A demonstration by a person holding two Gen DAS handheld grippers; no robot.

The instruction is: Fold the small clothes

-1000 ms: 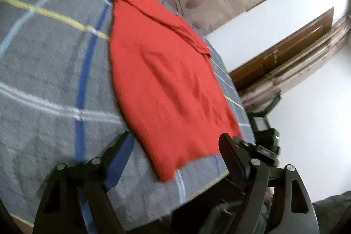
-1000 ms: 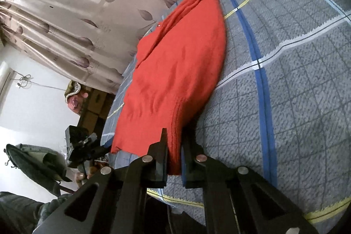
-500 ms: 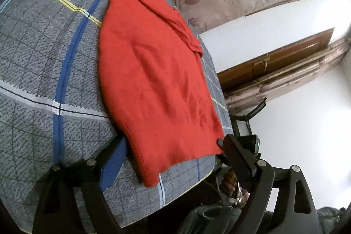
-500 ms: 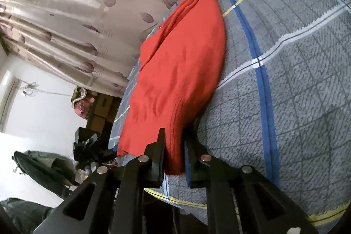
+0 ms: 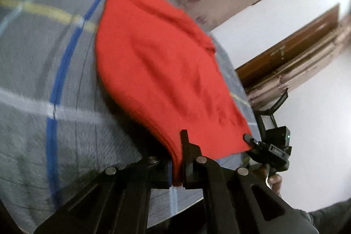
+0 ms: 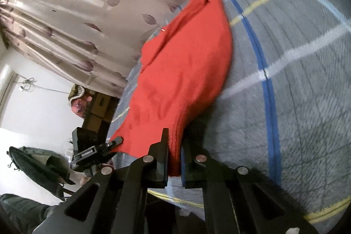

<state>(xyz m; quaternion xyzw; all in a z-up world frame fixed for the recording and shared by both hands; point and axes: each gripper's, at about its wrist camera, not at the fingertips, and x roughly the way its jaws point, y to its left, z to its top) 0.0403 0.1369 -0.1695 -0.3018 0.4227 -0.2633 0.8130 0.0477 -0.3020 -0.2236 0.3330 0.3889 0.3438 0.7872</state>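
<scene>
Grey cloth with blue, yellow and white lines covers the bed (image 5: 33, 84), and a red sweater (image 5: 158, 71) lies on it, long and flat, near the bed's edge. Its far end reaches toward the curtain (image 6: 65, 3) with the leaf pattern, and its near hem is at the near edge of the bed. Going from left to right along that hem, the left gripper (image 5: 181, 162) comes first. Its two black fingers are pressed tight on one corner of the hem, with the red knit squeezed between them. Next comes the right gripper (image 6: 174, 165), and it is pinched tight on the other corner of the hem in the same way. Both corners are lifted a little off the bed, so the hem hangs between the two grippers. The rest of the sweater lies on the grey cover. In each view the other gripper shows at the far hem corner. Both pictures are a bit blurry.
</scene>
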